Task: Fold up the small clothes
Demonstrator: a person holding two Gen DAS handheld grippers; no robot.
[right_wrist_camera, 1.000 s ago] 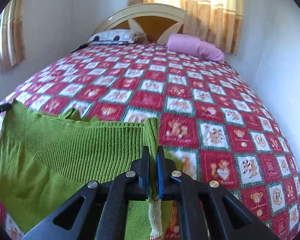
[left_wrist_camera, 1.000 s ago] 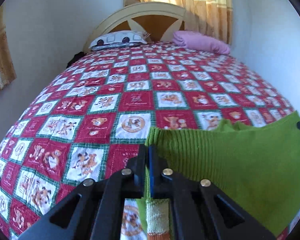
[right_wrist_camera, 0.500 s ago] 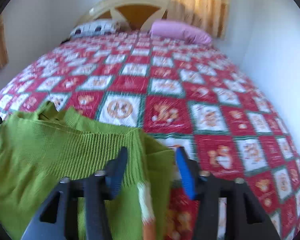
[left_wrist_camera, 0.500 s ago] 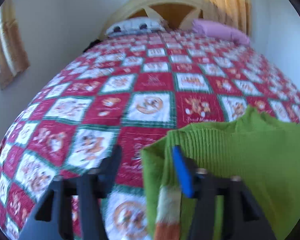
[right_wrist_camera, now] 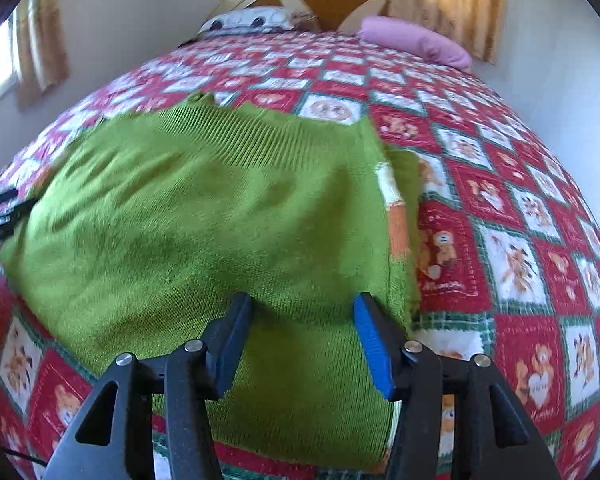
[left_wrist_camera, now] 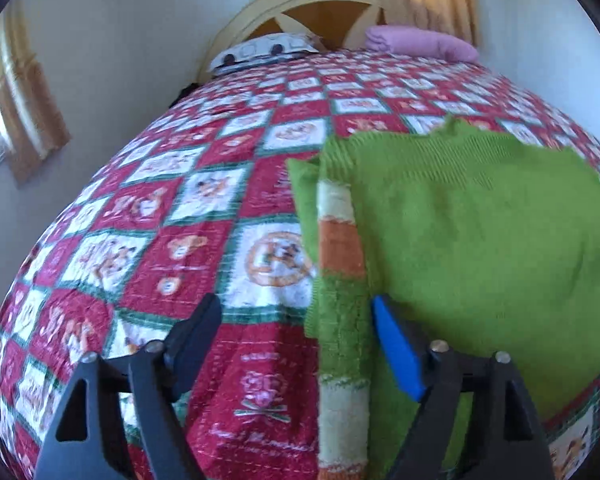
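A small green knit sweater (left_wrist_camera: 480, 220) lies folded flat on the bed's red patchwork quilt (left_wrist_camera: 172, 216). Its edge has a striped orange, white and green band (left_wrist_camera: 338, 248). My left gripper (left_wrist_camera: 296, 320) is open and empty, hovering over the sweater's left edge, with the striped band between its fingers. In the right wrist view the sweater (right_wrist_camera: 188, 216) fills the middle and left. My right gripper (right_wrist_camera: 300, 316) is open and empty just above its near right part. The left gripper's tip shows at the far left (right_wrist_camera: 0, 208).
The quilt (right_wrist_camera: 520, 240) covers the whole bed. A patterned pillow (left_wrist_camera: 264, 50) and a pink pillow (left_wrist_camera: 420, 42) lie by the wooden headboard (left_wrist_camera: 320, 8). Walls and curtains close in on both sides.
Both grippers were shut on the sweater's folded edge a second ago. They opened, let it drop onto the quilt, and pulled back and up.
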